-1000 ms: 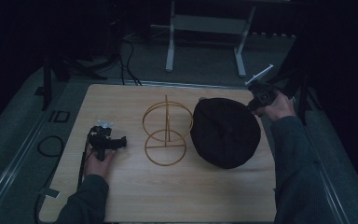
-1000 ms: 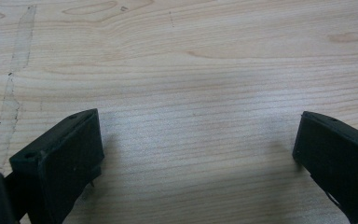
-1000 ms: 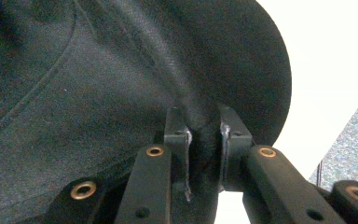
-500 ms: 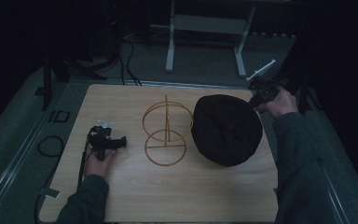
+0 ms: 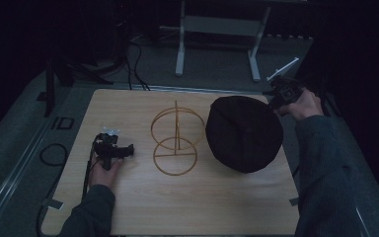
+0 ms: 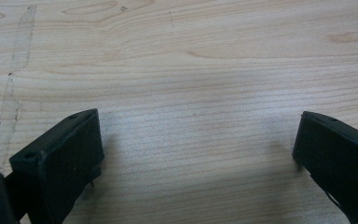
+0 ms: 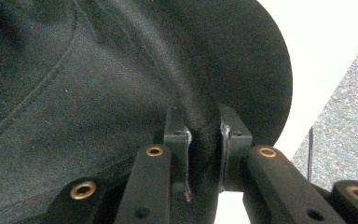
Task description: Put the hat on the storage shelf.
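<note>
Hat fabric is pinched between the jaws of the right gripper [image 5: 275, 102] at the far right edge of the black hat [image 5: 244, 132], which lies on the wooden table [image 5: 202, 197] beside a wire stand [image 5: 174, 143]. The left gripper [image 5: 123, 150] rests on the table, jaws spread wide, bare wood between them.

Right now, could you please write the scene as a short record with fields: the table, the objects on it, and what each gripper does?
surface: wooden table
objects: black hat on the right side; gold wire stand at the middle, upright, empty
left gripper: open, jaws wide apart over bare wood, holding nothing
right gripper: shut on the hat's edge, fabric pinched between the jaws
hat and stand: close together; touching or not, cannot tell
</note>
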`<act>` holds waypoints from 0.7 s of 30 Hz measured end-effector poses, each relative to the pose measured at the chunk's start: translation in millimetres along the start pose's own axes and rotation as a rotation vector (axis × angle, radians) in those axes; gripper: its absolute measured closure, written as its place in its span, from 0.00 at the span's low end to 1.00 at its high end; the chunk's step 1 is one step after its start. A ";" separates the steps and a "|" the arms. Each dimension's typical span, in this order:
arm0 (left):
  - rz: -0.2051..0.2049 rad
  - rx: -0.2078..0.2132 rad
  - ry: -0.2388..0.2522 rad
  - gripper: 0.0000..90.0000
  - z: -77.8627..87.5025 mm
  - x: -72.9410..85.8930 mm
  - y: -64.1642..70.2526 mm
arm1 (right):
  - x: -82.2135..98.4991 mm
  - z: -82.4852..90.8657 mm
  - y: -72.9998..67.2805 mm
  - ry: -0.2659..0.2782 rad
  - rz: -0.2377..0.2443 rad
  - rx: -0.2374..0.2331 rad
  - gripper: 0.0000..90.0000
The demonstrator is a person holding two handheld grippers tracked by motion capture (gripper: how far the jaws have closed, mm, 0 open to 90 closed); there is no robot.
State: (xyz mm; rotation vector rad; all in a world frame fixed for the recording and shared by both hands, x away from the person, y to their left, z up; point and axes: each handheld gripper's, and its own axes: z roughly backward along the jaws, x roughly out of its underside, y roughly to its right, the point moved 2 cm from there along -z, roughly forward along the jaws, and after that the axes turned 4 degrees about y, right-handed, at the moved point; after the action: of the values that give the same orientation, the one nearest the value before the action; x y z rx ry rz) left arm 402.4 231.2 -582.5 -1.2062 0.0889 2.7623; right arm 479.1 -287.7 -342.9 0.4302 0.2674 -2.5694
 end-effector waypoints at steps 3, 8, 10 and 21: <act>0.000 -0.001 0.000 0.01 0.0 0.0 0.0 | -1.4 3.8 -0.5 0.004 0.000 0.000 0.86; 0.000 0.000 0.000 0.01 0.0 0.0 0.0 | -4.5 9.2 -2.5 0.008 0.003 0.000 0.86; 0.000 0.000 0.000 0.01 0.0 0.0 0.0 | -5.7 11.2 -3.3 0.013 0.003 -0.003 0.86; 0.000 0.000 0.000 0.01 -0.1 -0.1 0.1 | -9.4 16.4 -5.8 0.013 0.007 -0.023 0.86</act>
State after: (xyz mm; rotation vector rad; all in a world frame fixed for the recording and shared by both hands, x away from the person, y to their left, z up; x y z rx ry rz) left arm 402.5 231.1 -582.5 -1.2068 0.0888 2.7624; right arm 479.7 -282.9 -323.7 0.4383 0.2995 -2.5547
